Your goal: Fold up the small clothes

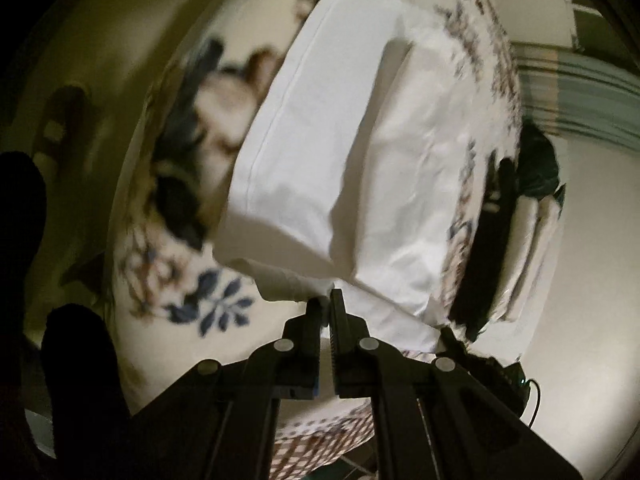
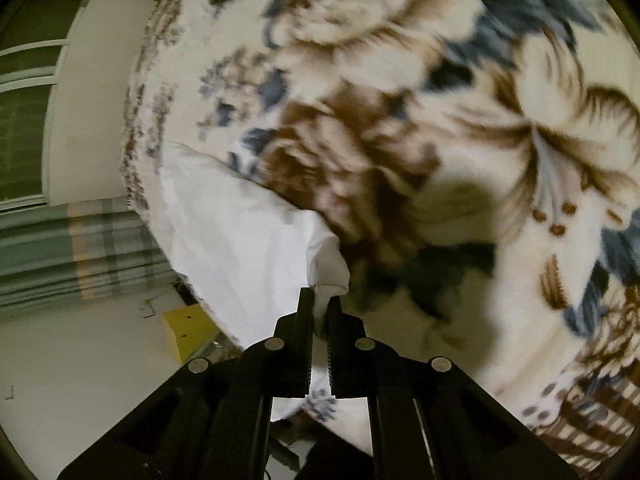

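Jaws: both pairs clamped | white garment (image 1: 352,168) edge pinched between each

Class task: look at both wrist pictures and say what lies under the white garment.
Under the white garment lies a floral blanket, showing around its edges. Both the left gripper and the right gripper pinch its edge. What the garment covers is hidden.

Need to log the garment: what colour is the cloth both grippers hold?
Plain white cloth, clearest in the left wrist view.
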`<state>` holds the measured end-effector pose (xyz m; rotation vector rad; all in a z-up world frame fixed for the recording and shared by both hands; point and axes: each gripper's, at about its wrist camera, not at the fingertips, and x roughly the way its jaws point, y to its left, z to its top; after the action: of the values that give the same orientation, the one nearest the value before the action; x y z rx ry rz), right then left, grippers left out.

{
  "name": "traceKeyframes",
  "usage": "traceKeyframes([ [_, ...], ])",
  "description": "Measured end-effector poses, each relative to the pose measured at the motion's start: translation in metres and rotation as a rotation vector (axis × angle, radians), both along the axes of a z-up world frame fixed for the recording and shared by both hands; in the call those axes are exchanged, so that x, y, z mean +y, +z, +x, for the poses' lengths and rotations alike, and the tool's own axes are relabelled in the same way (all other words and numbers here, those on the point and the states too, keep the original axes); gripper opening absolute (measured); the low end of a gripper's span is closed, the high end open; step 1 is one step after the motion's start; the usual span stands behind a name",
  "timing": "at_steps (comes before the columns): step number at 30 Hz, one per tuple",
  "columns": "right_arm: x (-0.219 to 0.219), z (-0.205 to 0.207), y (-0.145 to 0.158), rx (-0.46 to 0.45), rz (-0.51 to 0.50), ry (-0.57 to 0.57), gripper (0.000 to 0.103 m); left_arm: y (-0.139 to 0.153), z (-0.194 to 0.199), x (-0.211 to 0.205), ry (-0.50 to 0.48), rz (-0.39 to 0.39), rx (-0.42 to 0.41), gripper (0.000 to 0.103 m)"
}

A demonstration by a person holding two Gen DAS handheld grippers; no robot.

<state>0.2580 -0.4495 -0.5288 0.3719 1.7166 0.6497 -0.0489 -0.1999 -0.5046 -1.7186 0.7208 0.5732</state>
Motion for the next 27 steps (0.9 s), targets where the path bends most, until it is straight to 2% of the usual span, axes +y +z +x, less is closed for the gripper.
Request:
traceKeyframes([
  [5,0.038,0.007,0.04,-0.042,0.044,0.047,0.006,0.027,0.002,0.039,0.049,0.059,-0.069,0.002],
  [9,0.089,0.016,0.06,-0.085,0.058,0.085,0.006,0.037,0.012,0.08,0.082,0.107,-0.111,0.002],
  [13,0.158,0.029,0.07,-0.11,0.066,0.114,0.006,0.033,0.029,0.134,0.111,0.139,-0.111,0.002],
  [15,0.206,0.035,0.073,-0.139,0.057,0.149,0.006,0.03,0.03,0.161,0.115,0.166,-0.098,0.002],
  [18,0.276,0.04,0.068,-0.16,0.034,0.195,0.005,0.018,0.035,0.209,0.132,0.193,-0.067,0.002],
  [23,0.377,0.051,0.046,-0.194,-0.043,0.262,0.005,-0.01,0.052,0.269,0.134,0.193,-0.024,0.002],
  [27,0.425,0.058,0.017,-0.206,-0.128,0.295,0.005,-0.042,0.072,0.304,0.097,0.143,0.005,0.003],
])
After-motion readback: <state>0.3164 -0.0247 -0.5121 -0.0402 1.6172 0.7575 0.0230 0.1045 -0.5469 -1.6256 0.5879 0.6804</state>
